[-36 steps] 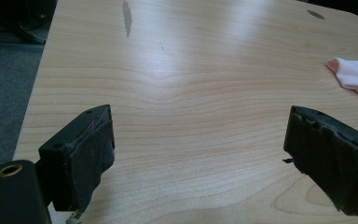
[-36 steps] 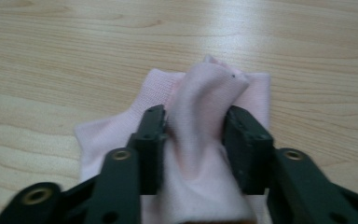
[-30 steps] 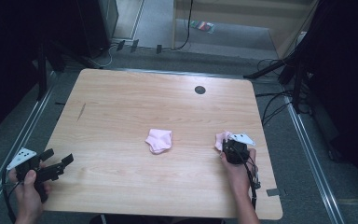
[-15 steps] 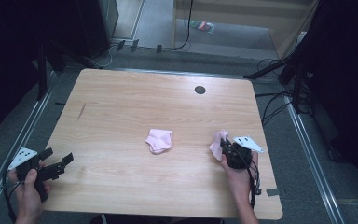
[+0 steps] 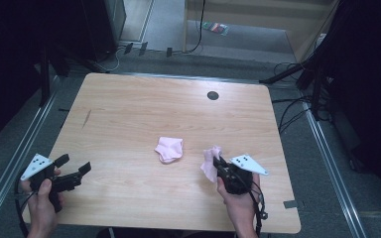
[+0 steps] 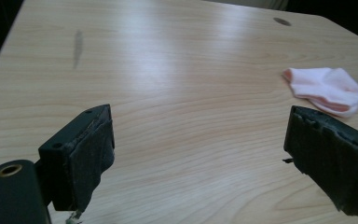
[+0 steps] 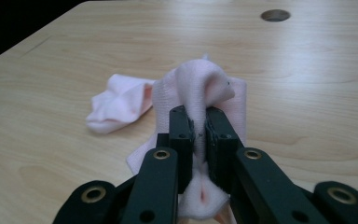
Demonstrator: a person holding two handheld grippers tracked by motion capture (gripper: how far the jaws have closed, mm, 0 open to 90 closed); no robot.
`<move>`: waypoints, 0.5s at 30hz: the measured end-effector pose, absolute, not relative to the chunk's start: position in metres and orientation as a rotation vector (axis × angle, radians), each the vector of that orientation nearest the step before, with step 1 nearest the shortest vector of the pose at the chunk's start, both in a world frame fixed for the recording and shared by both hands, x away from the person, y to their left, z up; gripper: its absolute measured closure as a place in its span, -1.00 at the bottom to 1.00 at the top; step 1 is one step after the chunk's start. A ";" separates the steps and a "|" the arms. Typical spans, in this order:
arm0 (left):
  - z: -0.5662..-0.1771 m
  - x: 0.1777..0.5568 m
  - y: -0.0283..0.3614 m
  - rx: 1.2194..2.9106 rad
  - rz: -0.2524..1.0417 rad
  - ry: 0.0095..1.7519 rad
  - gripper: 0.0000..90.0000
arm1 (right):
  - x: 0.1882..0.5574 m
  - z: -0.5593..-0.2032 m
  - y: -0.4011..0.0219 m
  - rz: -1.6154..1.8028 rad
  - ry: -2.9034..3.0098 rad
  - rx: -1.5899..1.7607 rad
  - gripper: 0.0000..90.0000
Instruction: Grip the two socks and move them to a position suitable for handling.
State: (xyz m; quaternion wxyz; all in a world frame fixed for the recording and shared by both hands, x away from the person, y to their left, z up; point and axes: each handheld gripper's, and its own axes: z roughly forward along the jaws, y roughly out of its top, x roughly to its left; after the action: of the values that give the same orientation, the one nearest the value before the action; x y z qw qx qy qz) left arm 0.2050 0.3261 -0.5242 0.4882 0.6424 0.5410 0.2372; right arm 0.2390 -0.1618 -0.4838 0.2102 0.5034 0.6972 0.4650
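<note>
Two pink socks are on the wooden table (image 5: 144, 114). One pink sock (image 5: 169, 148) (image 6: 326, 87) (image 7: 119, 105) lies crumpled flat near the table's middle. The other pink sock (image 5: 210, 163) (image 7: 204, 88) is pinched in my right gripper (image 5: 217, 165) (image 7: 199, 122), whose jaws are shut on its fabric; it hangs lifted just to the right of the lying one. My left gripper (image 5: 74, 166) (image 6: 200, 154) hovers over the front left corner of the table, jaws wide open, nothing between them.
A round dark cable hole (image 5: 213, 95) (image 7: 275, 15) sits near the table's far edge. A dark streak (image 5: 87, 118) (image 6: 78, 44) marks the wood at the left. Cables and stand legs (image 5: 297, 79) lie on the floor beyond the right edge.
My right gripper has carried its sock leftward and up, toward the sock at the middle. My left gripper has shifted slightly forward over the front left corner.
</note>
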 end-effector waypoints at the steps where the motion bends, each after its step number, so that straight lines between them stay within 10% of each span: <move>1: -0.523 0.205 0.321 1.565 0.573 1.302 -0.81 | 0.236 -0.484 -0.157 1.295 1.953 1.395 0.86; 15: -0.516 0.202 0.259 1.646 0.520 1.180 -0.81 | 0.209 -0.509 -0.080 1.267 2.148 1.321 0.85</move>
State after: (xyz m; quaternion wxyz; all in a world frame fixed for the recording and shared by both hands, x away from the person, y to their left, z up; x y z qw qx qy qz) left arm 0.2019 0.2592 -0.5164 0.5015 0.6810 0.4883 0.2151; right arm 0.2095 -0.0805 -0.5092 0.1591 0.4622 0.7514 0.4433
